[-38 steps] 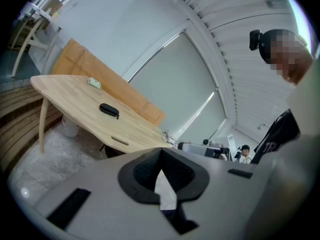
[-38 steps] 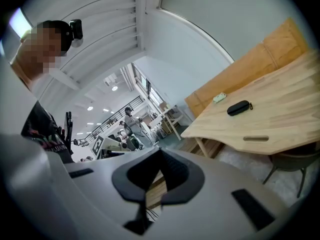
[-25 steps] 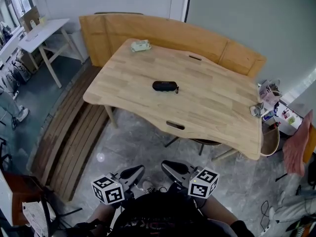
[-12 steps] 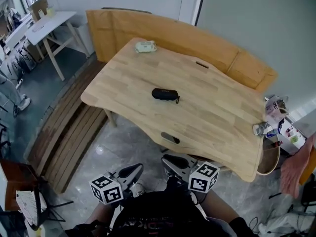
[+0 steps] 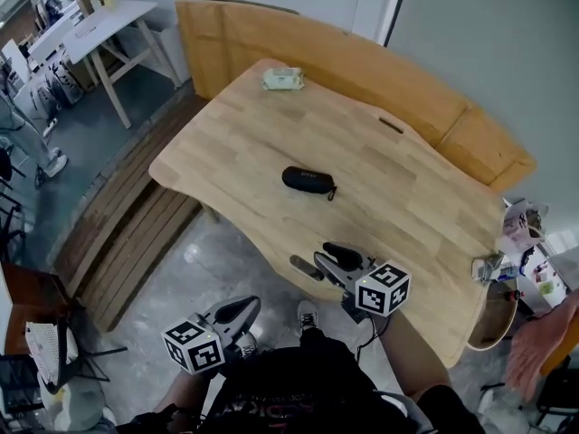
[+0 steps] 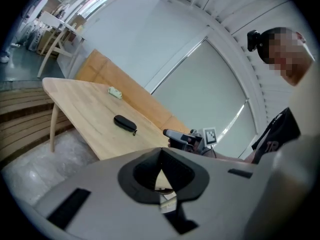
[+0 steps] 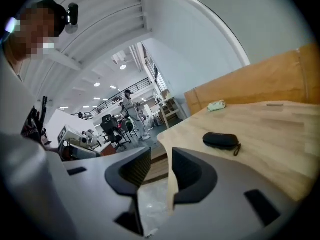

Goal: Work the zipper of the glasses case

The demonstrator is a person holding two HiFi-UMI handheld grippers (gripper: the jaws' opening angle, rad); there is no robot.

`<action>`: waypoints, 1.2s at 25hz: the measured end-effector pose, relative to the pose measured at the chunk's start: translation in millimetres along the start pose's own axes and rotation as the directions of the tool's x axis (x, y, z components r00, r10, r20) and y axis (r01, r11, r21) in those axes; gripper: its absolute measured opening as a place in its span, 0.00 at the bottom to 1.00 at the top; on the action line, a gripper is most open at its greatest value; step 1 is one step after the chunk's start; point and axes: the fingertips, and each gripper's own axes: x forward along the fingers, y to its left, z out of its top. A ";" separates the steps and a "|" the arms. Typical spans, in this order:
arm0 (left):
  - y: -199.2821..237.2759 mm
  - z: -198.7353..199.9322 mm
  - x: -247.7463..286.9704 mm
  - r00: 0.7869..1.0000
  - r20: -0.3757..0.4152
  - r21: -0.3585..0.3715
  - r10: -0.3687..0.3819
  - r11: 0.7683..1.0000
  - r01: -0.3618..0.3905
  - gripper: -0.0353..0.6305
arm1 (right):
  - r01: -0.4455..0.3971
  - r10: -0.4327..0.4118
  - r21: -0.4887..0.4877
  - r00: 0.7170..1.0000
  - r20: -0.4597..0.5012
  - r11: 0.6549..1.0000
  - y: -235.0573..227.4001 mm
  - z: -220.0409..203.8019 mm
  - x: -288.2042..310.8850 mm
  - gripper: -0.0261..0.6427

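The black zipped glasses case [image 5: 308, 179] lies shut in the middle of the wooden table [image 5: 407, 197], its pull tab at its right end. My right gripper [image 5: 327, 254] reaches over the table's near edge, well short of the case. Its jaws have just been opening and stand apart with nothing between them. In the right gripper view the case [image 7: 221, 140] shows ahead and to the right of the right gripper [image 7: 161, 157]. My left gripper [image 5: 246, 306] hangs shut and empty below the table edge. The left gripper view shows the case [image 6: 125, 122] far ahead of the left gripper [image 6: 160, 155].
A pale green packet [image 5: 282, 79] lies at the table's far corner. A wooden bench back [image 5: 362, 57] runs behind the table and a slatted bench [image 5: 127, 233] along its left. A white desk [image 5: 109, 21] stands far left. Clutter [image 5: 516, 238] sits off the right end.
My right gripper has moved forward over the table's near edge and its jaws have parted. The table and case now look closer. The left gripper stays low and shut.
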 end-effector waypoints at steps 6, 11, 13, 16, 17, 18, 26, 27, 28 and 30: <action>5.2 7.0 13.6 0.996 0.039 -0.041 0.078 0.996 -0.076 0.07 | 0.026 -0.041 -0.119 0.992 -0.122 0.993 -89.3 17.5 21.8 0.30; 12.2 7.0 12.7 0.986 0.066 -0.094 0.153 0.985 -0.147 0.07 | 0.019 -0.080 -0.231 0.963 -0.256 0.973 -155.0 21.9 58.9 0.38; 13.6 6.4 11.4 0.981 0.071 -0.113 0.183 0.978 -0.174 0.07 | 0.002 -0.084 -0.253 0.947 -0.311 0.967 -175.1 21.1 74.5 0.41; 14.9 3.3 12.0 0.974 0.068 -0.146 0.216 0.968 -0.205 0.07 | -0.029 -0.084 -0.275 0.917 -0.390 0.961 -200.5 18.8 98.7 0.47; 14.8 1.8 12.7 0.972 0.064 -0.156 0.225 0.964 -0.213 0.07 | -0.038 -0.091 -0.291 0.904 -0.417 0.956 -208.6 17.4 106.4 0.48; 14.4 0.4 13.3 0.971 0.060 -0.163 0.233 0.962 -0.220 0.07 | -0.048 -0.100 -0.310 0.891 -0.443 0.949 -216.4 15.7 113.8 0.49; 17.1 -10.2 8.1 0.950 0.043 -0.218 0.309 0.931 -0.293 0.07 | -0.173 -0.119 -0.388 0.773 -0.623 0.905 -253.1 -9.6 152.2 0.59; 17.7 -11.0 7.8 0.947 0.041 -0.222 0.318 0.927 -0.301 0.07 | -0.192 -0.118 -0.391 0.757 -0.643 0.900 -254.9 -14.3 154.0 0.59; 18.4 -11.6 7.7 0.945 0.037 -0.226 0.325 0.924 -0.309 0.07 | -0.209 -0.117 -0.392 0.740 -0.662 0.896 -256.6 -19.6 155.4 0.60; 19.1 -12.7 8.0 0.941 0.031 -0.236 0.336 0.918 -0.320 0.07 | -0.242 -0.115 -0.395 0.711 -0.693 0.886 -258.7 -29.7 157.9 0.62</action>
